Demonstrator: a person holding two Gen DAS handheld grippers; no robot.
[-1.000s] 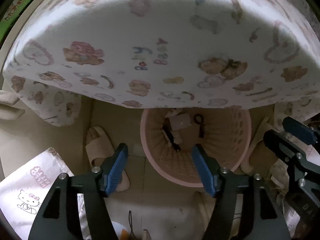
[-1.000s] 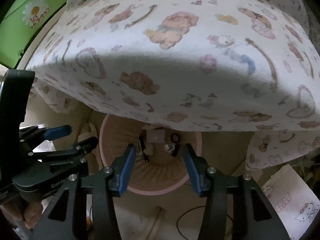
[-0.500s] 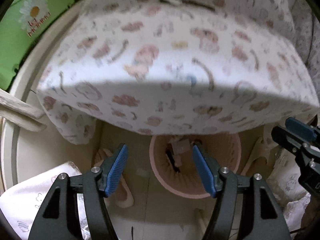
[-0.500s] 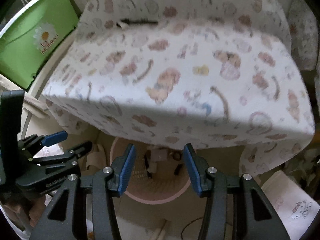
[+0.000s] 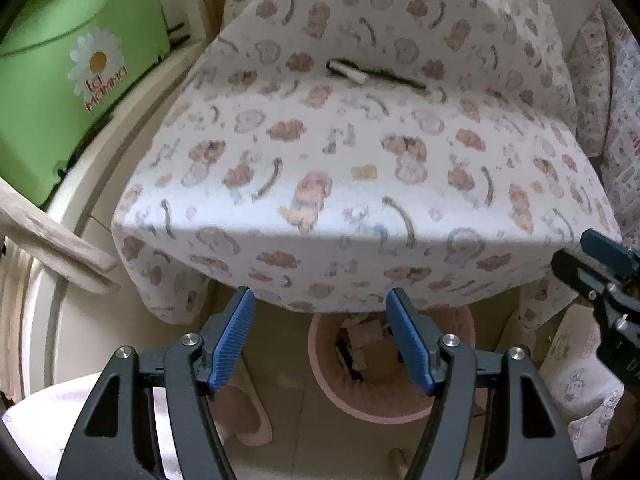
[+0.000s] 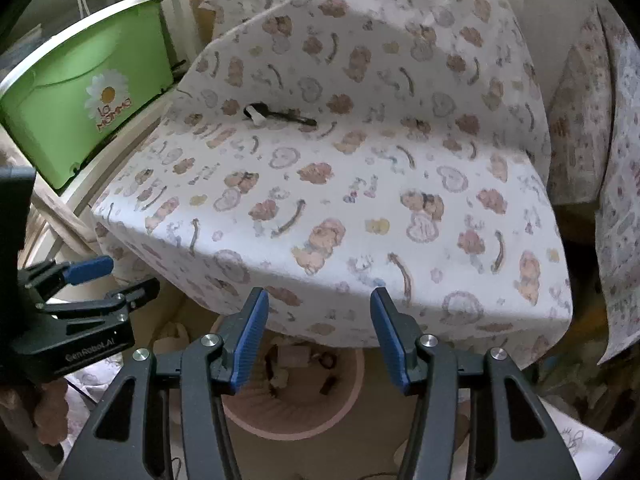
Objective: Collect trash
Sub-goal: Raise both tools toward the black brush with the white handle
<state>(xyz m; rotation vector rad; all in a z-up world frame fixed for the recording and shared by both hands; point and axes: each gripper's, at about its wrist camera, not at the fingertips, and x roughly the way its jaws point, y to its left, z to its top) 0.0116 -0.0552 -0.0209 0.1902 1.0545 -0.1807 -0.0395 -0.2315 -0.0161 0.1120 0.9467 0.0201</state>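
Observation:
A long dark piece of trash with a white end (image 5: pixel 372 74) lies on top of the bear-print bed sheet (image 5: pixel 360 184); it also shows in the right wrist view (image 6: pixel 280 116). A pink basket (image 5: pixel 384 404) stands on the floor under the bed's edge with several scraps inside, also seen in the right wrist view (image 6: pixel 296 416). My left gripper (image 5: pixel 320 340) is open and empty above the floor by the basket. My right gripper (image 6: pixel 318 340) is open and empty over the basket.
A green tub with a daisy label (image 5: pixel 76 76) stands at the back left, also in the right wrist view (image 6: pixel 88 96). A beige slipper (image 5: pixel 252 408) lies left of the basket. A printed white bag (image 5: pixel 580 384) sits at the right. A wooden slat (image 5: pixel 52 240) juts in.
Both grippers have risen and pulled back from the basket, so the top of the bed and the dark trash piece have come into view. Both stay open.

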